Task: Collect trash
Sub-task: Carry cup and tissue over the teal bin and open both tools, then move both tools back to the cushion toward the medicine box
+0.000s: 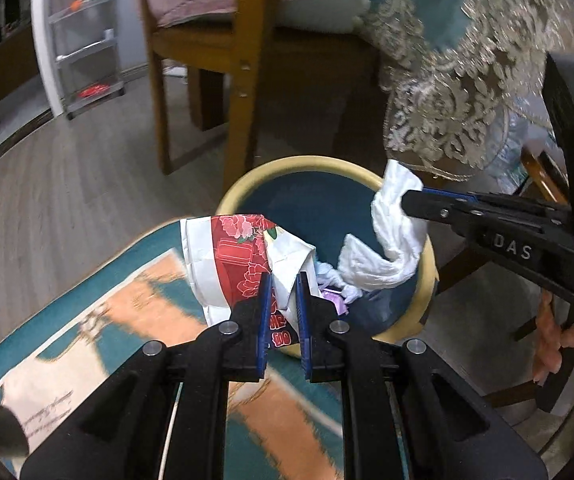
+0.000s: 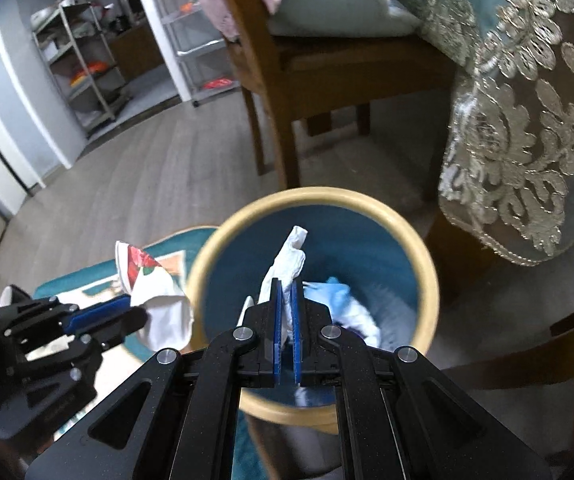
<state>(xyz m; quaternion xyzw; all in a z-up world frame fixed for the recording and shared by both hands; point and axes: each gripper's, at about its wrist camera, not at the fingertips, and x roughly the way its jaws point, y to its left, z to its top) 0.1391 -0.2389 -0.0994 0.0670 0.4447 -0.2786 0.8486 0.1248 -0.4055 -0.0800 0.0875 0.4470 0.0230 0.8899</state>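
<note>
Both views are being lit dimly and evenly by soft indoor light, with deep shadow under the chair (image 1: 223,92). Straight lines are being bowed by fisheye distortion, and corners blacked out. The rug (image 1: 135,344) is being smeared by motion blur

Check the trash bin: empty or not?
Not empty. The trash bin already holds white and light-blue crumpled trash at its bottom.
</note>
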